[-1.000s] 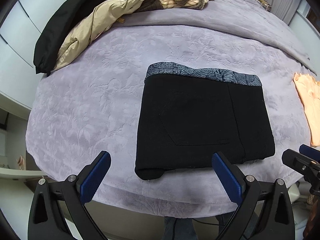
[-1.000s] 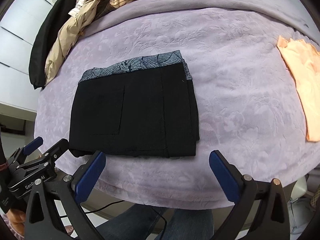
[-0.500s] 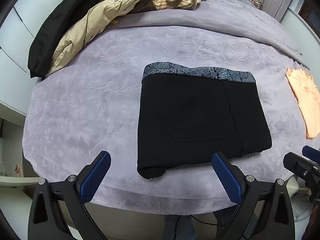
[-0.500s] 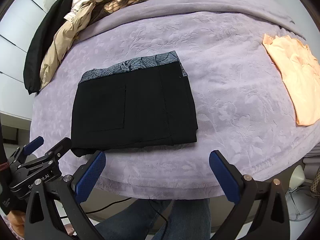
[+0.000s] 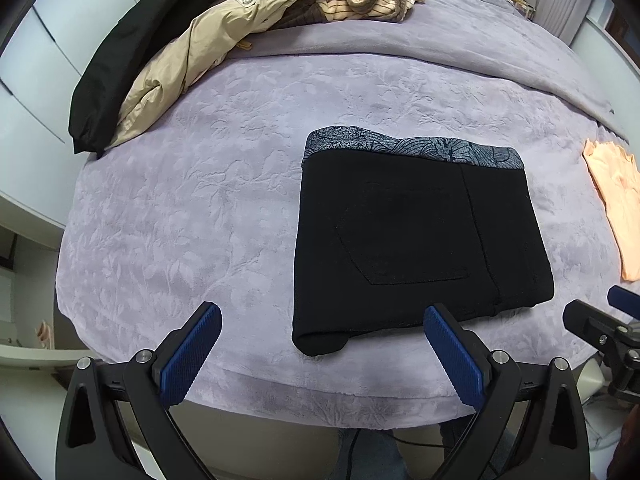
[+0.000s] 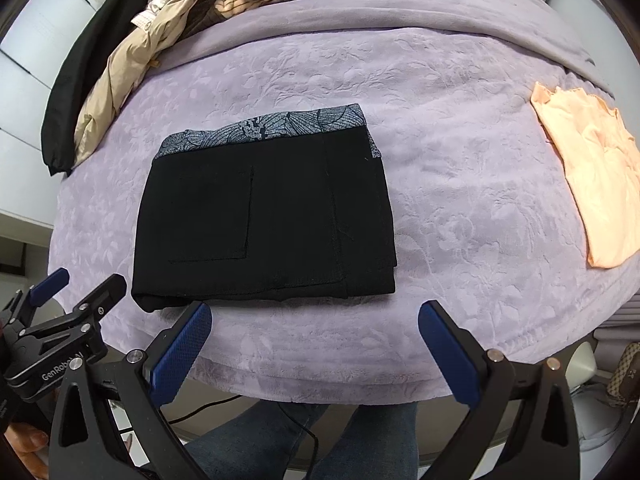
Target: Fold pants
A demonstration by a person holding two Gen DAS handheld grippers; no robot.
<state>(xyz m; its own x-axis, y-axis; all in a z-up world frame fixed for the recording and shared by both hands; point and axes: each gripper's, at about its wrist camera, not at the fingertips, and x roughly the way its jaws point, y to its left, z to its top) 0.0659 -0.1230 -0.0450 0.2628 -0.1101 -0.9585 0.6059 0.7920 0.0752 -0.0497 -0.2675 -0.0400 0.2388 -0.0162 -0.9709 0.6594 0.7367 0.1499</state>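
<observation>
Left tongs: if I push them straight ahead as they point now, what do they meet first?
Probably the lavender blanket just left of the folded black pants. The open left tongs straddle the pants' near left corner, so that corner may touch first; depth is unclear.

Black pants [image 5: 416,240], lilac floral blanket [image 5: 192,216]

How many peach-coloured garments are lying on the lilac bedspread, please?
1: the crumpled peach-coloured garment lies near the right edge of the lilac bedspread, apart from the folded black pants. The clothes pile may hide others.
</observation>
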